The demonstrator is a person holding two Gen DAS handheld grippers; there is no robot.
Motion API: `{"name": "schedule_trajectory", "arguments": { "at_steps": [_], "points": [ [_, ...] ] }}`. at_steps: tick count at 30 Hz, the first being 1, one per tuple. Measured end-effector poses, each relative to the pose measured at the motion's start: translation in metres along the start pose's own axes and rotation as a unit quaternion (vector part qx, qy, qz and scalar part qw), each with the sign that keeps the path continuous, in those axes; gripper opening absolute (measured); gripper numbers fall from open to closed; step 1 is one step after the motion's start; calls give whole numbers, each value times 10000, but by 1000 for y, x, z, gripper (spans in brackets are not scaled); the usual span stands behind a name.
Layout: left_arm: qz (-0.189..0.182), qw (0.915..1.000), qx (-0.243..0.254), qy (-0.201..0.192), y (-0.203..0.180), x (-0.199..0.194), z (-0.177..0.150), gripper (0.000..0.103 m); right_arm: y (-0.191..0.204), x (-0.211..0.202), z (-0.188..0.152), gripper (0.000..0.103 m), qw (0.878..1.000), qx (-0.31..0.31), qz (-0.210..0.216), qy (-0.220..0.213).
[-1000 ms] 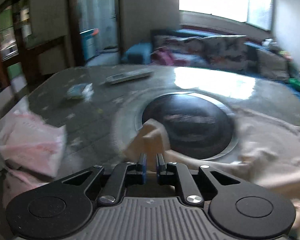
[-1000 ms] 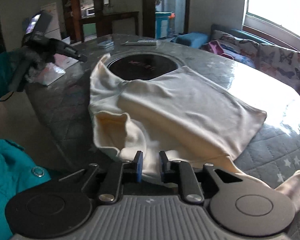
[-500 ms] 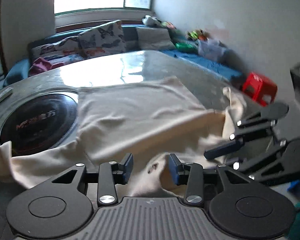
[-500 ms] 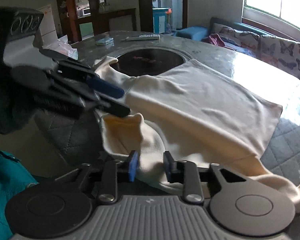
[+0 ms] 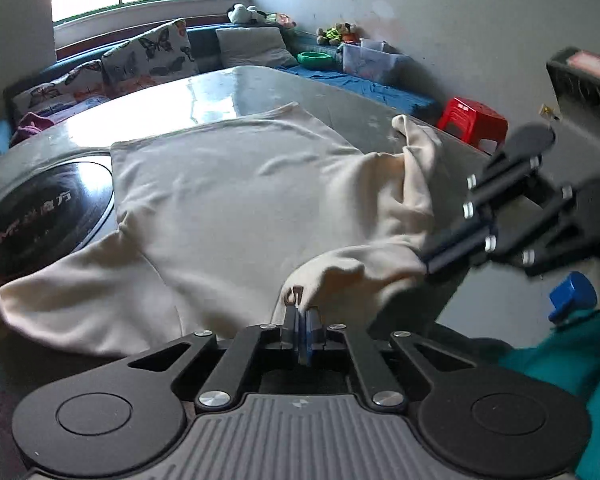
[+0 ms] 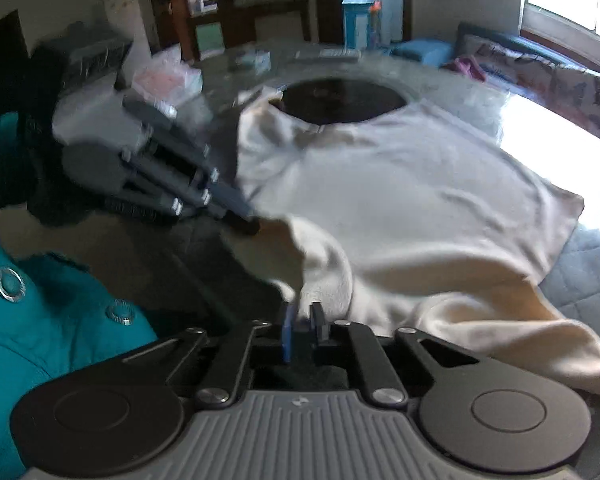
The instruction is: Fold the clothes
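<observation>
A cream long-sleeved top [image 5: 236, 200] lies spread on the grey table [image 5: 260, 84], partly over a round black cooktop [image 5: 40, 208]. My left gripper [image 5: 302, 320] is shut on the top's near edge by the collar. My right gripper [image 6: 302, 320] is shut on the same near edge a little further along; it also shows at the right of the left wrist view [image 5: 428, 266]. The left gripper shows in the right wrist view [image 6: 252, 224] pinching the cloth. One sleeve [image 5: 60, 300] trails to the left, the other [image 6: 500, 320] hangs off the near right edge.
A red stool [image 5: 472, 120] and a blue sofa with butterfly cushions [image 5: 148, 56] stand beyond the table. A pink-white packet [image 6: 168, 80] and a remote [image 6: 328, 54] lie on the far side. Teal clothing of the person [image 6: 40, 320] is close below.
The left gripper swung from the cooktop side to the near edge, opened, then shut on the cloth. The right gripper opened a little and has shut on the edge again.
</observation>
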State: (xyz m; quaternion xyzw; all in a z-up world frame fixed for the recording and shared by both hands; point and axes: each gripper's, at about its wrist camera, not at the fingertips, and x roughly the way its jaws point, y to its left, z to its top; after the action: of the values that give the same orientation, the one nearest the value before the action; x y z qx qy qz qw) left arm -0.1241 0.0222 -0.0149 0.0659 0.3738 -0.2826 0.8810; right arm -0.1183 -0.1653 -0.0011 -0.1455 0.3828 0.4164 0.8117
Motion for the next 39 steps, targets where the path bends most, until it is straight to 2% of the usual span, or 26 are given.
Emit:
{"name": "schedule_trajectory", "arguments": {
  "at_steps": [4, 8, 10, 12, 17, 20, 23, 24, 25, 27, 31, 33, 35, 38, 39],
  "points": [
    [-133, 9993, -41, -342, 7, -12, 17, 6, -21, -10, 10, 14, 9968, 276, -628, -411],
    [-143, 9979, -248, -587, 11, 1, 41, 11, -47, 4, 8, 16, 9899, 746, -1112, -461],
    [-284, 9974, -351, -569, 8, 18, 49, 13, -54, 12, 2, 20, 9870, 835, -1326, -354],
    [-450, 9972, -375, -459, 0, 39, 55, 20, -55, 13, -5, 20, 9838, 862, -1566, -147],
    [-866, 9958, -281, -118, -19, 75, 52, 29, -55, -11, -32, 22, 9732, 1016, -2027, 382],
    [-967, 9951, -184, -11, -26, 84, 48, 39, -57, -26, -50, 25, 9608, 1144, -2438, 658],
    [-1001, 9949, -74, -45, -30, 83, 46, 47, -67, -46, -53, 26, 9496, 1409, -2772, 400],
    [-1006, 9949, -69, -44, -30, 83, 46, 47, -71, -51, -49, 32, 9466, 1478, -2854, 241],
    [-1012, 9948, -65, -42, -30, 84, 46, 48, -74, -54, -45, 45, 9441, 1504, -2932, 114],
    [-1006, 9949, -87, -41, -30, 84, 46, 48, -85, -55, -36, 51, 9402, 1530, -3039, -134],
    [-985, 9950, -135, -61, -33, 84, 46, 51, -126, -44, -17, 51, 9307, 1765, -3186, -340],
    [-988, 9950, -139, -77, -34, 84, 46, 54, -148, -36, -15, 51, 9228, 1917, -3334, -253],
    [-989, 9950, -128, -83, -35, 85, 46, 55, -168, -30, -16, 50, 9184, 2159, -3310, -196],
    [-996, 9949, -128, -85, -36, 85, 47, 56, -191, -18, -23, 39, 9148, 2427, -3228, 17],
    [-999, 9949, -135, -85, -36, 85, 47, 56, -194, -16, -25, 20, 9152, 2444, -3205, 73]
  ]
}}
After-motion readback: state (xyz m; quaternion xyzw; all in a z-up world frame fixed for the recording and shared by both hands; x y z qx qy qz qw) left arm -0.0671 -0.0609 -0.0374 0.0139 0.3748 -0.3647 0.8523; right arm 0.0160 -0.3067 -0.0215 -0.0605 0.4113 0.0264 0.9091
